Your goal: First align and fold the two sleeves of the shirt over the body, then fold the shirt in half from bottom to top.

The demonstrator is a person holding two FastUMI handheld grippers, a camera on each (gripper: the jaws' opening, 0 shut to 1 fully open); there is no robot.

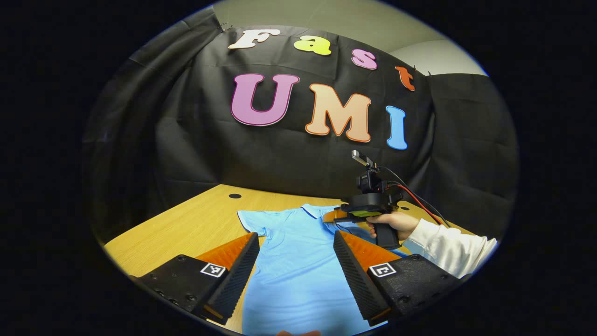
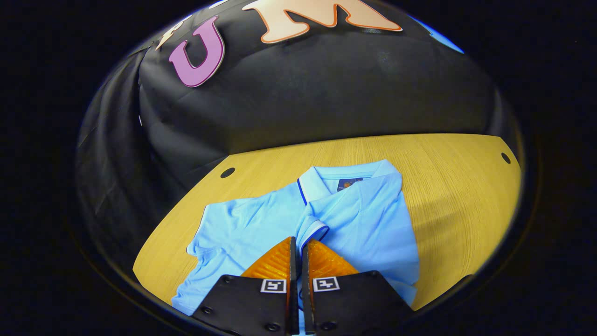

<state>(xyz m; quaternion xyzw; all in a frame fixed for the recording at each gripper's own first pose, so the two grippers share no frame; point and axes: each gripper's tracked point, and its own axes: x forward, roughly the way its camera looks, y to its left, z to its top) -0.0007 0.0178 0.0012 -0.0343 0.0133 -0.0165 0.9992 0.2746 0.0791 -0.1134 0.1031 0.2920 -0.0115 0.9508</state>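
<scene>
Currently my right claw (image 2: 298, 245) is pinched nearly closed on the cuff of the polo shirt's right sleeve (image 2: 313, 229), which already lies across the chest of the light blue polo shirt (image 2: 261, 224). My left claw (image 1: 296, 261) hangs wide over the lower body, gripping nothing.

The polo shirt lies flat on the wooden table (image 2: 447, 177), collar (image 2: 322, 182) toward the far edge by the booth wall, hem toward the near edge. The left sleeve (image 1: 252, 221) is spread out flat toward the table's left side.

Judgement: the right-sleeve fold is close to done. To finish well, I should set the cuff down flat with the fold line parallel to the shirt's side seam, then let go without dragging the cloth. My left claw should pin the body if the fabric creeps. The left sleeve follows, matched in overlap.
</scene>
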